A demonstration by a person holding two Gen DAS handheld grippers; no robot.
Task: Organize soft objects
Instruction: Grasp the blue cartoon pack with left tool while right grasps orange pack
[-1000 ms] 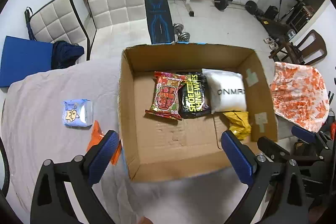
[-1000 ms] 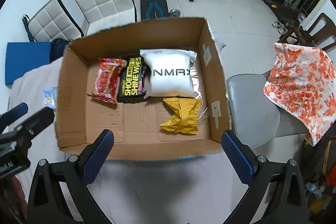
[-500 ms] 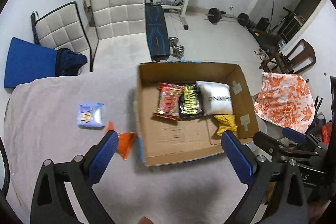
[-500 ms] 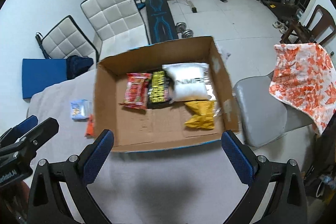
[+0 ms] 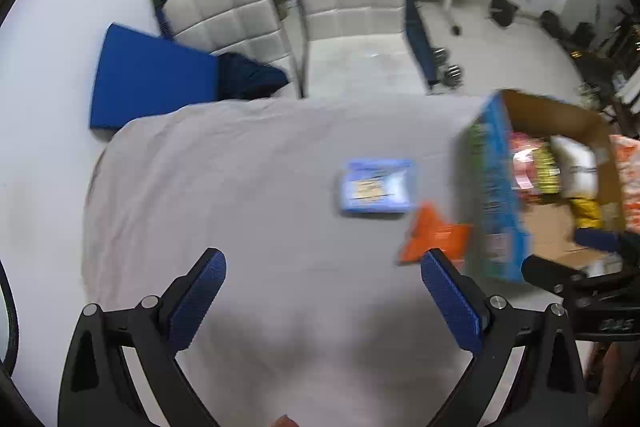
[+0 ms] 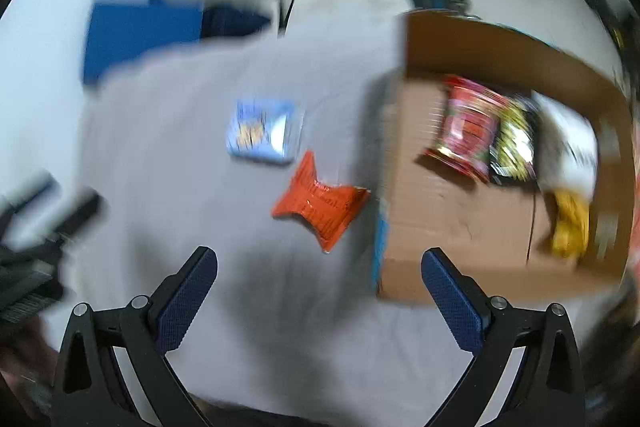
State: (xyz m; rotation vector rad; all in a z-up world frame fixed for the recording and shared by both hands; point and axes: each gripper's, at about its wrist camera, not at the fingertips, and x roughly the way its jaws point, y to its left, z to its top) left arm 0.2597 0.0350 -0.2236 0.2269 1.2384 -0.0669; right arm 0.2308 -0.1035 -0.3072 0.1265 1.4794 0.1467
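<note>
Orange packet [image 6: 320, 203] ahead, btwn fingers [image 6: 186, 301]

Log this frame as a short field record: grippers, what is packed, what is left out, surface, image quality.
left gripper: open, empty, above the cloth
right gripper: open, empty
cardboard box: holds a red packet, black-and-yellow packet, white pouch, yellow packet
left out: blue packet and orange packet, on the cloth beside the box
surface: grey cloth
image quality: both views motion-blurred, labels unreadable
</note>
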